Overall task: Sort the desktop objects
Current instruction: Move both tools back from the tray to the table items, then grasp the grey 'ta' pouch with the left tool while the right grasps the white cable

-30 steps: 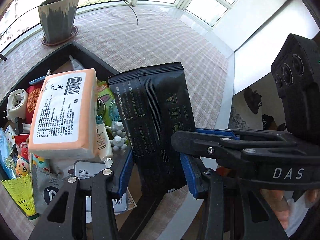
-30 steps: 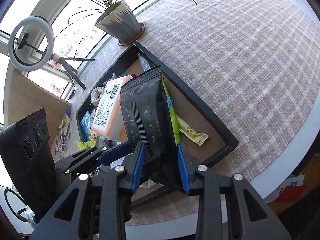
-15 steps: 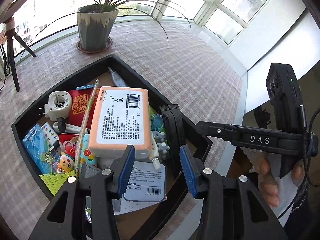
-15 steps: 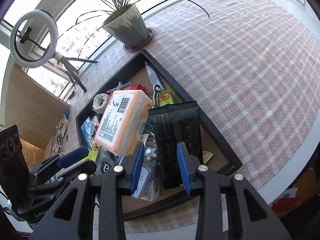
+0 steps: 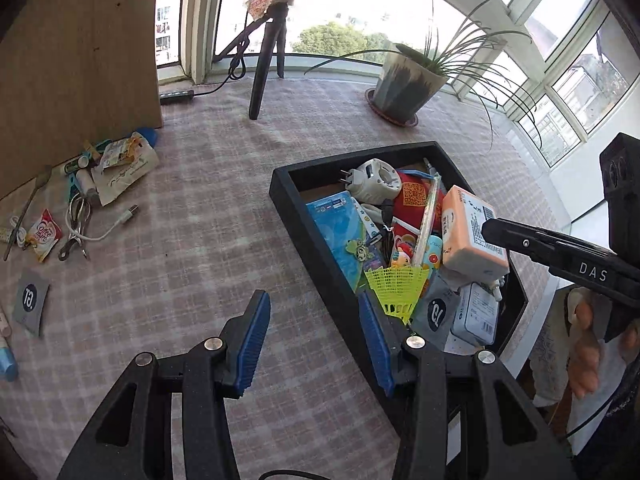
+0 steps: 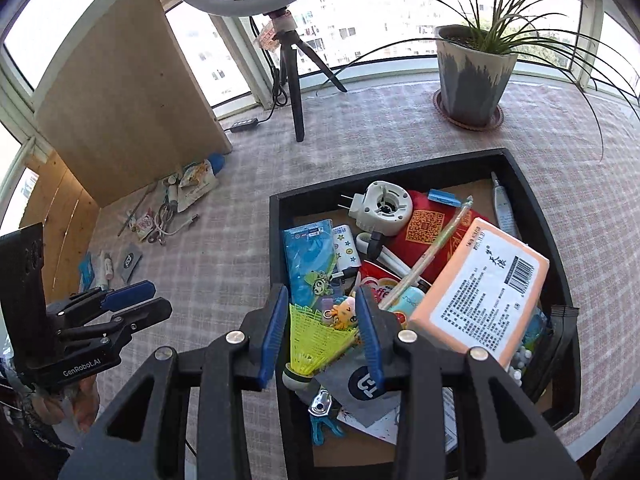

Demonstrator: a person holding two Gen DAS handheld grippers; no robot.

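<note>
Desktop objects are being sorted, and most are already piled in a black tray (image 6: 532,200) on the checked tablecloth (image 5: 192,240). The right gripper (image 6: 322,332) is held over the tray's near corner with its jaws parted and nothing pinched; a yellow shuttlecock (image 6: 316,340) lies in the tray below the gap, apparently not touched. The left gripper (image 5: 312,336) is held over bare cloth just beside the tray's outer wall, its blue pads apart and nothing between them. Judging from this, both tools are free for another pickup.

An orange tissue pack (image 6: 480,292) is propped at a slant on the heap, and a black pouch (image 6: 564,320) is wedged upright against the tray's right wall. A loose cluster of unsorted items (image 5: 80,196), sachets, a cable and a clip among them, is left well apart near a wooden board (image 5: 80,48). A potted plant (image 6: 472,72) and a ring light tripod (image 6: 292,80) are set by the bright curved windows behind.
</note>
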